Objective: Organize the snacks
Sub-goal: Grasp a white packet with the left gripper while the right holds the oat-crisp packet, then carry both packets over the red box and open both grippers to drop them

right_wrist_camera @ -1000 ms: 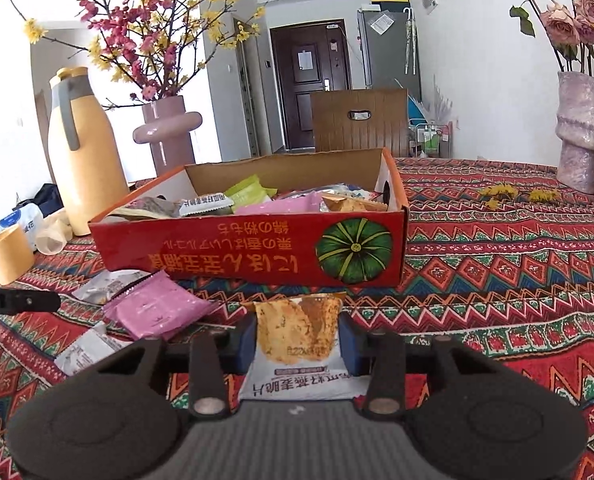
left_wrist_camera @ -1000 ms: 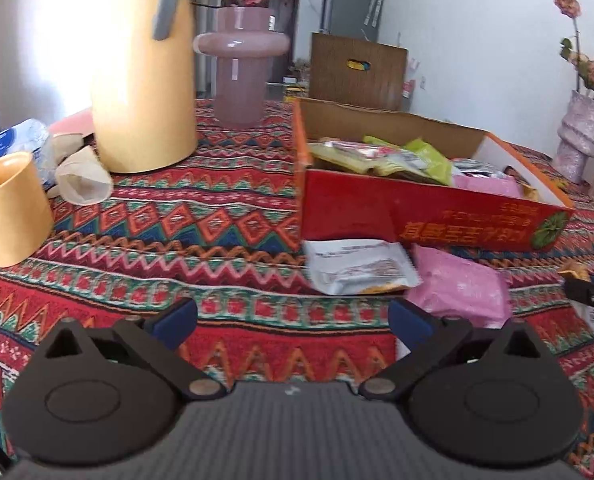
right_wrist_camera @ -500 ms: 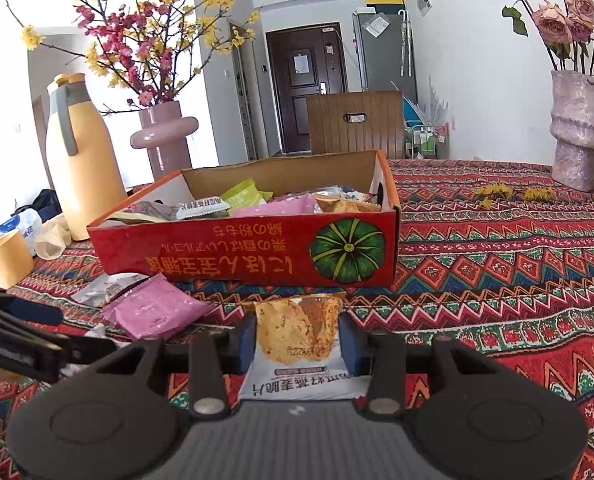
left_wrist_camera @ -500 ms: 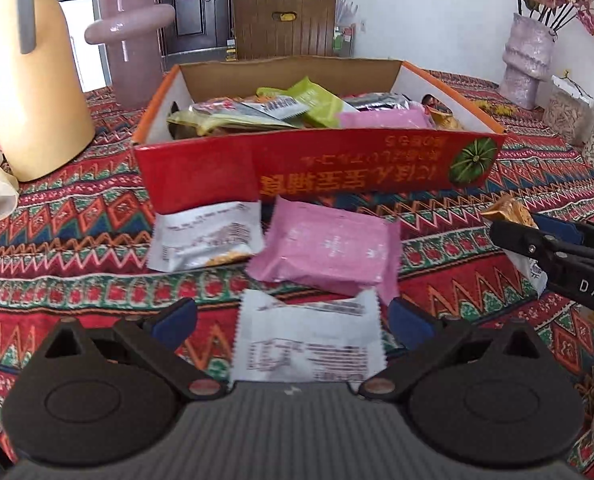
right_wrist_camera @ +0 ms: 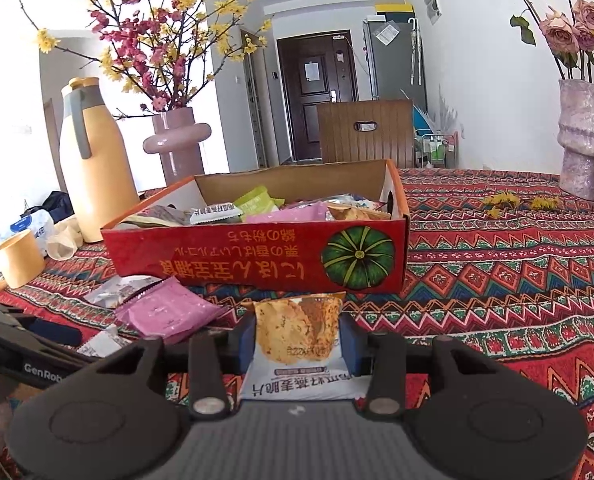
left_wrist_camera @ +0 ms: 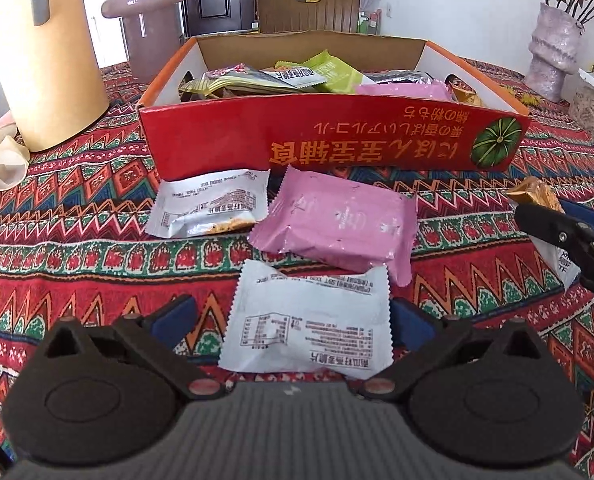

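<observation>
Patterned red cloth covers the bench [left_wrist_camera: 77, 240], on which a red box [left_wrist_camera: 337, 140], open at the top and already holding several snack packets, serves as the landmark. Just in front of the box lie three loose snacks: a white packet [left_wrist_camera: 213, 208] touching its front wall toward the left, a pink packet [left_wrist_camera: 337, 224] beside that one, and a second white packet [left_wrist_camera: 309, 320] nearer the camera, its far edge tucked against the pink one. The left hand-held gripper [left_wrist_camera: 293, 320] stands spread, its blue pads either side of this nearer white packet and not yet pressing it; the right pad is close to the packet's edge, the left pad well clear. The right hand-held gripper [right_wrist_camera: 297, 340] is pinching a cracker packet [right_wrist_camera: 297, 336] by its sides, held in front of the box's right end, near the printed pumpkin. Judged step: closing the left jaws on the nearer white packet while the right one waits to drop its load into the box. To do it well, centre the packet between the pads first, so that neither pad pushes it sideways; lower the tips close to the cloth, since a flat packet offers little edge; keep clear of the overlapping pink packet, or it may lift too. Close gently, as the contents are probably brittle. Carry each packet over the front wall before release.
</observation>
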Motion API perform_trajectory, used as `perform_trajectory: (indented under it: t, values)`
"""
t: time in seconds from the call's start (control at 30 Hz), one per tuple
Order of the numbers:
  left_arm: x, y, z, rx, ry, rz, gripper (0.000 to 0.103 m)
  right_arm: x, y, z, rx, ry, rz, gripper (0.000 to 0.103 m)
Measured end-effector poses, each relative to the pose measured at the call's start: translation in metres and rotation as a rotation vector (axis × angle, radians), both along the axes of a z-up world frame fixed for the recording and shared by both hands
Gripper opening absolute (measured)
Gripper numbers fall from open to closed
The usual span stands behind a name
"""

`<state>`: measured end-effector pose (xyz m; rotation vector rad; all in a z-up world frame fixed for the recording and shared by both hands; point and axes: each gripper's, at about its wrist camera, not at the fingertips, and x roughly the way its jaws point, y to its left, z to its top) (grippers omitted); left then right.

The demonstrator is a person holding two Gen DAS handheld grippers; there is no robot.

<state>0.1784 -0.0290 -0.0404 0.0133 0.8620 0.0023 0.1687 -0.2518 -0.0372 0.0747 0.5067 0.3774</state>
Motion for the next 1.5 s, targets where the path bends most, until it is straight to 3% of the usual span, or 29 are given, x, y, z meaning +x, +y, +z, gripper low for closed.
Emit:
perform_trajectory:
  t: [0.1,0.17,0.47,0.83,1.13,1.5]
  values:
    - [-0.003,0.000,0.001,-0.001,-0.019,0.004,0.098,0.000,0.000,-0.001,-0.003,0.002,-0.001,0.042]
    - [-0.006,0.000,0.003,-0.006,-0.039,-0.002,0.083,0.000,0.000,-0.001,-0.004,0.002,-0.001,0.042]
    - [-0.016,0.005,0.009,-0.033,-0.074,-0.022,0.053,0.001,0.002,-0.002,-0.016,0.003,-0.006,0.042]
    - [-0.024,0.012,0.015,-0.053,-0.110,-0.024,0.052,0.000,0.002,-0.002,-0.020,-0.013,-0.009,0.042]
    - [-0.032,0.018,0.036,-0.046,-0.176,-0.032,0.052,-0.005,0.004,0.003,-0.029,-0.040,-0.007,0.042]
    - [-0.022,0.032,0.083,-0.052,-0.309,-0.014,0.052,-0.019,0.003,0.054,-0.044,-0.183,-0.006,0.042]
